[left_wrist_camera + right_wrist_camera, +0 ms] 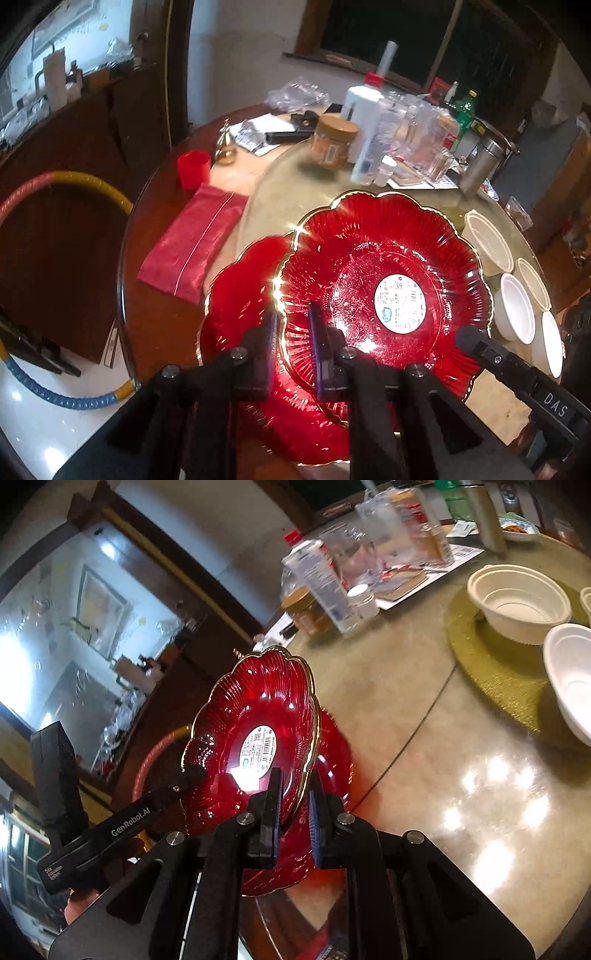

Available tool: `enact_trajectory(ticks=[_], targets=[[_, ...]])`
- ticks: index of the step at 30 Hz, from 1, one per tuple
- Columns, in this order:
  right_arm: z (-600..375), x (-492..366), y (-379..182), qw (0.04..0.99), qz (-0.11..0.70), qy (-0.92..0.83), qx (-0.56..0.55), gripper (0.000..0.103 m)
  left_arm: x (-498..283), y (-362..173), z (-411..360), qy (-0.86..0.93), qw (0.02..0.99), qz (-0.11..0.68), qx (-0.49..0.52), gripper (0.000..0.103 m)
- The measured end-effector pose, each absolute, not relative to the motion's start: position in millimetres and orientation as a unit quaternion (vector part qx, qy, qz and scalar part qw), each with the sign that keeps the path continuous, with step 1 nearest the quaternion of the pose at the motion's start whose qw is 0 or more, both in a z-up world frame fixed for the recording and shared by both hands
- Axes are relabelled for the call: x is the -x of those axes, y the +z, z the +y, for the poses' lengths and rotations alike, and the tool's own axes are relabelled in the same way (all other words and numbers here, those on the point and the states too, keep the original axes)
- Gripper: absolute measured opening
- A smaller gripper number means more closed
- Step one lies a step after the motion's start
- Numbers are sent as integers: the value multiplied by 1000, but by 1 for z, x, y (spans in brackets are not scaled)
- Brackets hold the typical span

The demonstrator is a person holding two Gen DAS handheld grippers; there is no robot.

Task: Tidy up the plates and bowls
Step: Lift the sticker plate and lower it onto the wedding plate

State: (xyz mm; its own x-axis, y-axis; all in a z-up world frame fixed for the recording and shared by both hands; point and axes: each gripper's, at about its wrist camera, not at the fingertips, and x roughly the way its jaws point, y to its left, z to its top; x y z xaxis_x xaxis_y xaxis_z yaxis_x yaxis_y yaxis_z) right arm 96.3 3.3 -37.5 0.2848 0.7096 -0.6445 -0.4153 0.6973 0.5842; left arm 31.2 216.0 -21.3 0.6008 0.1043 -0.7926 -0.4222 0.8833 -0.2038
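The round surface [424, 746] carries clutter at its far side and white bowls [517, 602] on a green mat [491, 672]. Near its edge, a red scalloped plate [384, 280] is held tilted above a second red plate [236, 325], apparently for stacking. The left gripper [293, 332] and right gripper [295, 797] have their jaws clamped on opposite rims to steady it.

upper plate [384, 280]: lower centre, over lower plate [236, 317]
bowls [517, 306]: right of plates
bottles [364, 133]: upper centre, behind plates, on bench [280, 192]
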Motion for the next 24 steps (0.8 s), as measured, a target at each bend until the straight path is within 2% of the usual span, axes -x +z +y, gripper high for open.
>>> enact_trajectory(ticks=[24], targets=[[44,-98,-69,764,549,327,-82,12,-27,-64,226,179,850,462,179,18]])
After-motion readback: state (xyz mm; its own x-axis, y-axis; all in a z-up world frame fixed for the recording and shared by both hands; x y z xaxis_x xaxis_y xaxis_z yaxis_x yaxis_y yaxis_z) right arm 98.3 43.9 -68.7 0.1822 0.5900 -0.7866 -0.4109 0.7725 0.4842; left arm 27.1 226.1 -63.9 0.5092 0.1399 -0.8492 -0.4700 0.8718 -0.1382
